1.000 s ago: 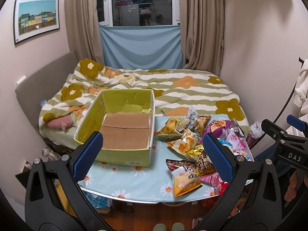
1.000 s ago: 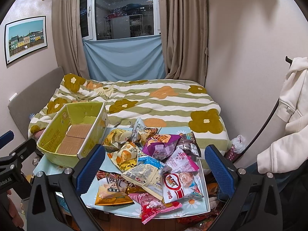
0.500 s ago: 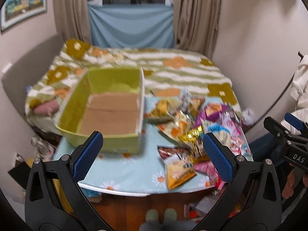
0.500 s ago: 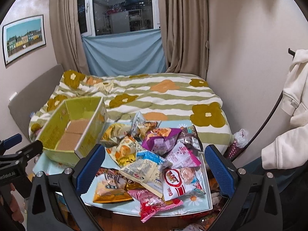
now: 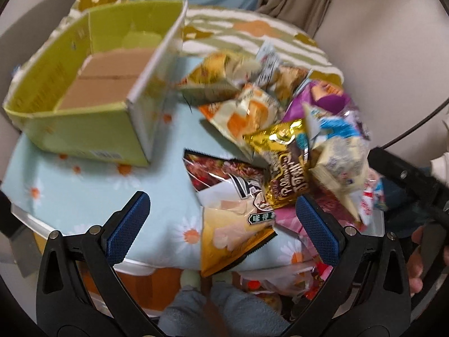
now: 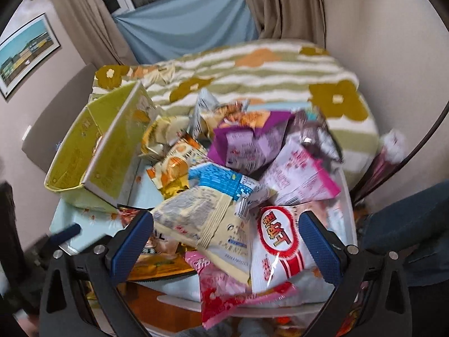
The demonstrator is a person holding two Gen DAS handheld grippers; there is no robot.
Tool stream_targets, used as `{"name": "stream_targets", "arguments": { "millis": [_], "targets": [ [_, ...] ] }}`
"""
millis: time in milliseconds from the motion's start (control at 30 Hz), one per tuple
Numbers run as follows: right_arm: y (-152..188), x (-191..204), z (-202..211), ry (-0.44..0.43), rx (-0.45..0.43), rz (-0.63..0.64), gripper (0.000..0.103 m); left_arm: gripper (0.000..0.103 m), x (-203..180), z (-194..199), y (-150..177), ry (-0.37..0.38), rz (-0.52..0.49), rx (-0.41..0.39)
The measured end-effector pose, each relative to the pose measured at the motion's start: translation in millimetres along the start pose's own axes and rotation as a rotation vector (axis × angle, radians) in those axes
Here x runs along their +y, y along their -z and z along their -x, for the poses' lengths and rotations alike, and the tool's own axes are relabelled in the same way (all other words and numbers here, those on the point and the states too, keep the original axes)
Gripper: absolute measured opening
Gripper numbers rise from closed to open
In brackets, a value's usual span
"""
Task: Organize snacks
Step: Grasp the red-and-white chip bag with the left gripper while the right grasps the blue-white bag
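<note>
On the daisy-print table point(image 5: 84, 196), a heap of snack packets lies to the right of a yellow-green cardboard box point(image 5: 92, 84), whose brown floor shows nothing inside it, so the sorting looks barely begun. Both tongs stand released and hold nothing: the left gripper point(image 5: 221, 223) hangs above the near edge of the table with an orange-and-white packet point(image 5: 230, 241) showing between its blue pads, and the right gripper point(image 6: 226, 248) hangs over the near side of the heap, with a cream packet point(image 6: 204, 224) and a white packet with a red oval label point(image 6: 277, 244) between its fingers. Neither pair of pads appears to touch a packet. A gold foil packet point(image 5: 283, 163) and a dark red packet point(image 5: 221, 171) lie just behind the orange one; a purple packet point(image 6: 247, 146) and a blue-printed one point(image 6: 221, 177) sit further back in the heap. Both views are smeared, so small details cannot be read. The step in hand seems to be the approach to a first pick. The next move likely calls for lowering one gripper until its pads straddle a single packet's edge, closing gently on the crinkly film, then carrying it left over the box wall
</note>
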State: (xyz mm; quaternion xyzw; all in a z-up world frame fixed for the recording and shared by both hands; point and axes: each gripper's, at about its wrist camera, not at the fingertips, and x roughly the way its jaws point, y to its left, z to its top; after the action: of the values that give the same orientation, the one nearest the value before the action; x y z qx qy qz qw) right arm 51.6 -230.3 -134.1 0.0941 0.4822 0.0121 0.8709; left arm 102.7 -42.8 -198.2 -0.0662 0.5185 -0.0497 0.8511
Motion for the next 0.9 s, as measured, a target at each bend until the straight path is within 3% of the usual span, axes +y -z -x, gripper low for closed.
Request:
{"name": "stream_targets", "arguments": {
  "millis": [167, 367, 600, 767, 833, 900],
  "targets": [
    [-8, -9, -35, -0.048, 0.091, -0.053, 0.103, 0.102, -2, -36, 6, 0.000, 0.044, 0.063],
    [-13, -10, -58, -0.073, 0.132, -0.036, 0.103, 0.085, -4, -64, 16, 0.019, 0.052, 0.142],
    [-19, -11, -73, -0.095, 0.156, -0.036, 0.098, 0.069, -1, -67, 17, 0.021, 0.050, 0.137],
    [-21, -11, -80, -0.103, 0.165, -0.033, 0.086, 0.065, 6, -59, 13, 0.008, 0.042, 0.138],
    [-20, -10, -82, -0.107, 0.169, -0.031, 0.073, 0.064, 10, -57, 12, 0.003, 0.041, 0.138],
    [-20, -9, -82, -0.104, 0.172, -0.026, 0.068, 0.064, 8, -57, 12, -0.004, 0.036, 0.133]
  ]
}}
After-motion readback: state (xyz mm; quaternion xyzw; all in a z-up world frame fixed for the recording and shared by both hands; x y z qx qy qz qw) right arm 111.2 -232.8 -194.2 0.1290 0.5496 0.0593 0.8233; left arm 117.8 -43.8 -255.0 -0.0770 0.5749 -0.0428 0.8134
